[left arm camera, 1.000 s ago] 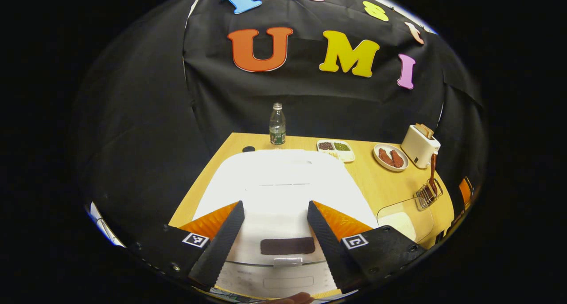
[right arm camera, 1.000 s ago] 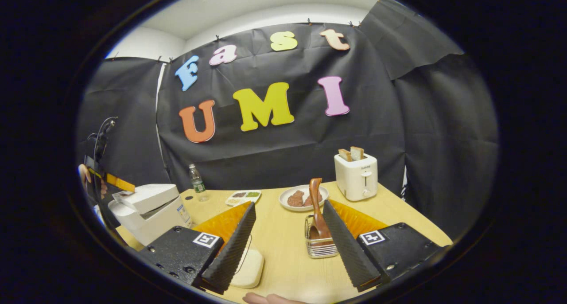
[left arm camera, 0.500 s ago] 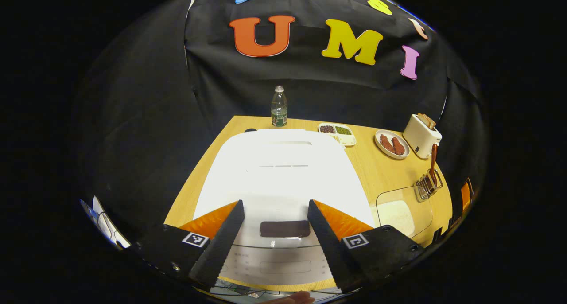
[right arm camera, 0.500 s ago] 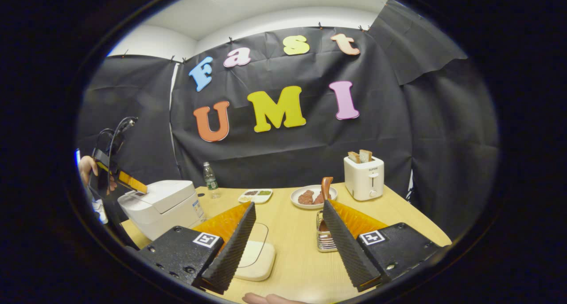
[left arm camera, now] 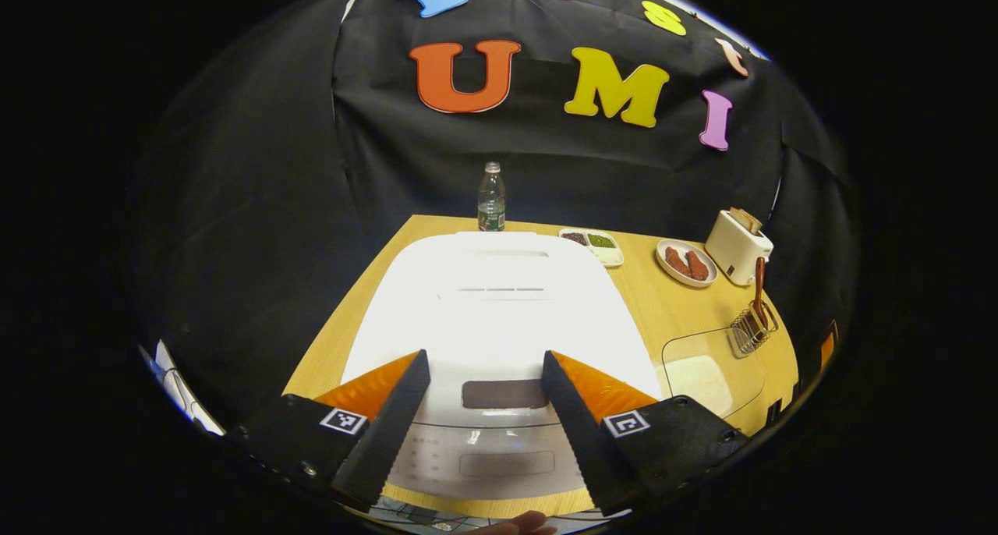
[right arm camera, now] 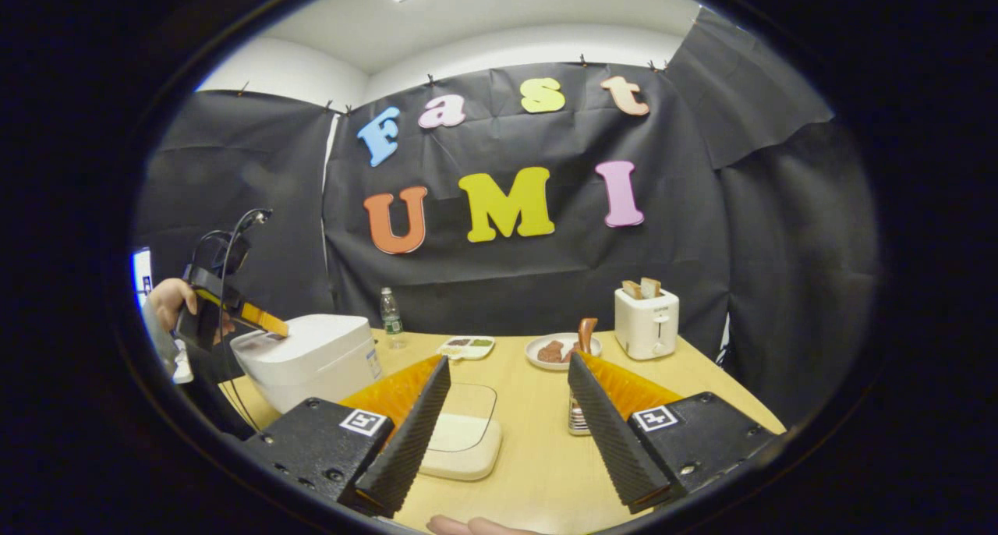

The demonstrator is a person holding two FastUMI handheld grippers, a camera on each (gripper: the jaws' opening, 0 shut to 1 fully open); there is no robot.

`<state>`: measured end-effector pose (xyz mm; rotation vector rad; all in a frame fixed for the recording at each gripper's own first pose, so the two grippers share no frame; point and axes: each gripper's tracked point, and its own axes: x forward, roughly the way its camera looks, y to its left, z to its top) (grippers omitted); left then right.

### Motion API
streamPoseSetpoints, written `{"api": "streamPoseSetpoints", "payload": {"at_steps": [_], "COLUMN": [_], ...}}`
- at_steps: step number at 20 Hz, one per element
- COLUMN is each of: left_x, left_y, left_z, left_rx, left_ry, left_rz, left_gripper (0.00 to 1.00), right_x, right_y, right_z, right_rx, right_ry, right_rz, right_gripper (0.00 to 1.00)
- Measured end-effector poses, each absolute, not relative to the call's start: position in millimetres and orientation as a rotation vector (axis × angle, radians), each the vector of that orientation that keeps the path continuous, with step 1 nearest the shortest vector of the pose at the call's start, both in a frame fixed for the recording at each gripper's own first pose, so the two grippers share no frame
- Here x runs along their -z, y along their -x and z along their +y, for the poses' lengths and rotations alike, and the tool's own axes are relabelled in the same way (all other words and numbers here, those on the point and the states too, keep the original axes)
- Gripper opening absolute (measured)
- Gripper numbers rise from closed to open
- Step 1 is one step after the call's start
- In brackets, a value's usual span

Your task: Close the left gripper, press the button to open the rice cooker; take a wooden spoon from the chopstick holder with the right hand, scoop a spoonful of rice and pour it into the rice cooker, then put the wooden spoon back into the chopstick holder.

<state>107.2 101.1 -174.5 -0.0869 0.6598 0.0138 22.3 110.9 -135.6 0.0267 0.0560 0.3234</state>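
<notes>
Since 1 s ago the right gripper (right arm camera: 507, 371) has backed off and risen: wire chopstick holder (right arm camera: 577, 419) now sits partly hidden behind its right finger, w/ only the rounded tip of the wooden spoon (right arm camera: 586, 334) poking above. Left gripper (left arm camera: 483, 367) has lifted a bit; the rice cooker's front panel shows lower in left gripper view.

Left gripper view, near to far: ribbed, wedge-shaped fingers spread wide, nothing between them, hovering over the rice cooker (left arm camera: 499, 317), a smooth glossy white shell w/ dark rectangular window, lid down. To its right, a clear rounded-corner container of rice (left arm camera: 706, 371), then holder w/ spoon upright. Further back: plate of brownish food (left arm camera: 686, 260), divided tray (left arm camera: 594, 242), plastic bottle (left arm camera: 490, 197), toaster (left arm camera: 737, 246). All on a pale wood-grain surface (left arm camera: 663, 309).

Right gripper view: its fingers also wide apart, holding nothing, over the surface w/ the rice container just beyond the left finger. This view gives the cooker's boxy side profile, plus a hand (right arm camera: 173, 301) holding the left gripper tilted down at the cooker's front top edge; contact can't be judged.
</notes>
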Motion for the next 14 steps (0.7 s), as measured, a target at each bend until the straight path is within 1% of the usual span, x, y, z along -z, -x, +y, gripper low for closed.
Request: {"api": "streamPoseSetpoints", "payload": {"at_steps": [3, 6, 7, 8, 10, 14], "left_x": [176, 178, 179, 178, 173, 169], "left_y": [-111, -120, -121, -125, -128, -129], "left_z": [100, 100, 99, 96, 96, 101], "left_rx": [0.000, -0.017, -0.024, -0.027, -0.033, -0.078], "left_ry": [0.107, 0.122, 0.116, 0.098, 0.071, 0.082], "left_rz": [0.621, 0.547, 0.522, 0.492, 0.442, 0.416], "left_gripper": [0.95, 0.96, 1.00, 0.96, 0.96, 0.94], "right_x": [139, 141, 141, 141, 140, 128], "right_y": [-15, -7, -3, 0, 6, 20], "right_z": [114, 114, 112, 112, 111, 100], "right_rx": [-0.318, -0.311, -0.305, -0.302, -0.298, -0.276], "right_ry": [-0.039, -0.045, -0.047, -0.047, -0.039, -0.015], "right_rz": [0.060, 0.059, 0.058, 0.058, 0.058, 0.032], "right_gripper": [0.99, 0.99, 0.99, 0.99, 0.99, 0.99]}}
